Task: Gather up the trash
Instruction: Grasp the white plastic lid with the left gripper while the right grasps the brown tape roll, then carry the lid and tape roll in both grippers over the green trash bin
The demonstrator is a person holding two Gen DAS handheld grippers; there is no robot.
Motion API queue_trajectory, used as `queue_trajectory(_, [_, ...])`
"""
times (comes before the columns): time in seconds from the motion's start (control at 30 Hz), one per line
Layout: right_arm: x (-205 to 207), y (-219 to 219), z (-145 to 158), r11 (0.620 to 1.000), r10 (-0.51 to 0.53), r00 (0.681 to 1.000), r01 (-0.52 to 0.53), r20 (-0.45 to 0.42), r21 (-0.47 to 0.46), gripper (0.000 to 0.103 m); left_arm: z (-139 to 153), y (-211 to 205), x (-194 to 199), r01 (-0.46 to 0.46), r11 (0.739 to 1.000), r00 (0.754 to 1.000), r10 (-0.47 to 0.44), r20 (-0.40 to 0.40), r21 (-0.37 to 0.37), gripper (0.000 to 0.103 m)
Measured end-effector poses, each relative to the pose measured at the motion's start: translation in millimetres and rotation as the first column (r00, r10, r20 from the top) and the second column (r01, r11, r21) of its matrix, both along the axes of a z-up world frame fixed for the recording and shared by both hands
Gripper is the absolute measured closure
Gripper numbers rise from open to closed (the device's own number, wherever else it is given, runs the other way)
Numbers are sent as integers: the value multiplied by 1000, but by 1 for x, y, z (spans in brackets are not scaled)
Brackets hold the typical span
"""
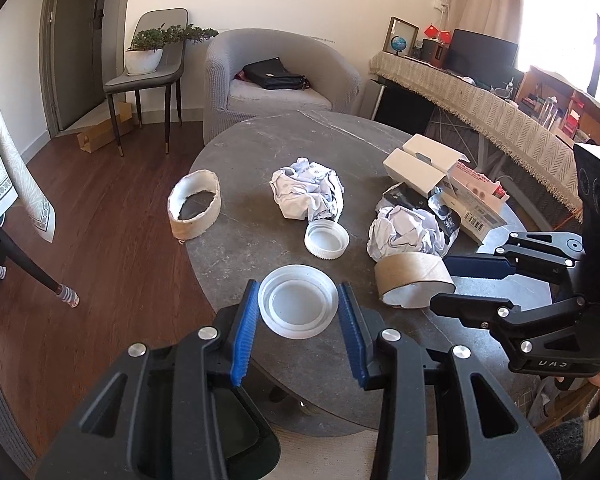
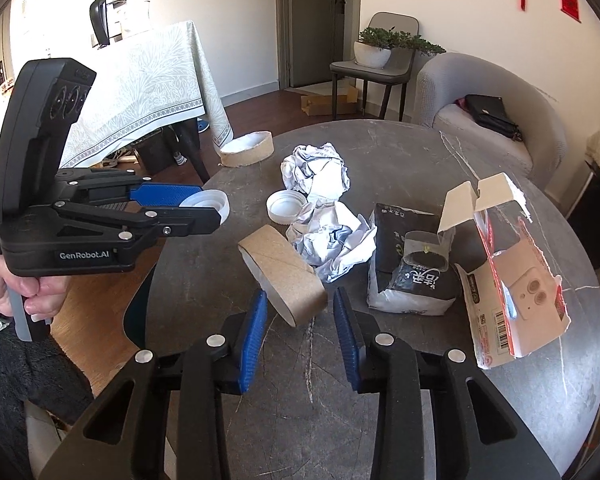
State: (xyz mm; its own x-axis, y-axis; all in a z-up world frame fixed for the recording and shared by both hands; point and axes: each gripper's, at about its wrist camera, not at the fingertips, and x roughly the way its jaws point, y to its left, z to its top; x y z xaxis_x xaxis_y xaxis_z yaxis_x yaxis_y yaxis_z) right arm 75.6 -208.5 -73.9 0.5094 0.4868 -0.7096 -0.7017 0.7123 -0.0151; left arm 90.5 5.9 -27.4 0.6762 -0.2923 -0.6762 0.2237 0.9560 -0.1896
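Trash litters the round grey desk (image 1: 284, 136): a clear plastic lid (image 1: 298, 306) at the 6 o'clock edge, clenched between the blue pads of the left tool (image 1: 298, 312). The right tool (image 2: 300, 316) straddles a cardboard tape core (image 2: 284, 276), its pads near the core but not clearly pressing it. Crumpled paper (image 1: 306, 192), a white bottle cap (image 1: 326, 239) and a torn box (image 2: 512, 288) lie beyond.

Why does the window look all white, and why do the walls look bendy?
In the left wrist view, sunlight through the window washes it out to plain white. In both views, the fisheye lens curves straight things near the edges, like the door in the right wrist view, while the table stays sharp.
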Motion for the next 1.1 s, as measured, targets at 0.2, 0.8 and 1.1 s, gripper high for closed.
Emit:
queue_trajectory(0.2, [1,2,-4,1000,28,999,-27,-28,10,68,0,3,1,-1,1000,1000,1,-6,-7,61])
queue_trajectory(0.8, [10,10,7,997,-70,995,72,-69,28,96,-1,18,-6,-4,1000,1000,3,-12,-20,61])
queue_trajectory(1.1, [-2,23,22,998,-46,997,48,-60,33,96,6,36,-16,-26,999,1000,26,1,-42,61])
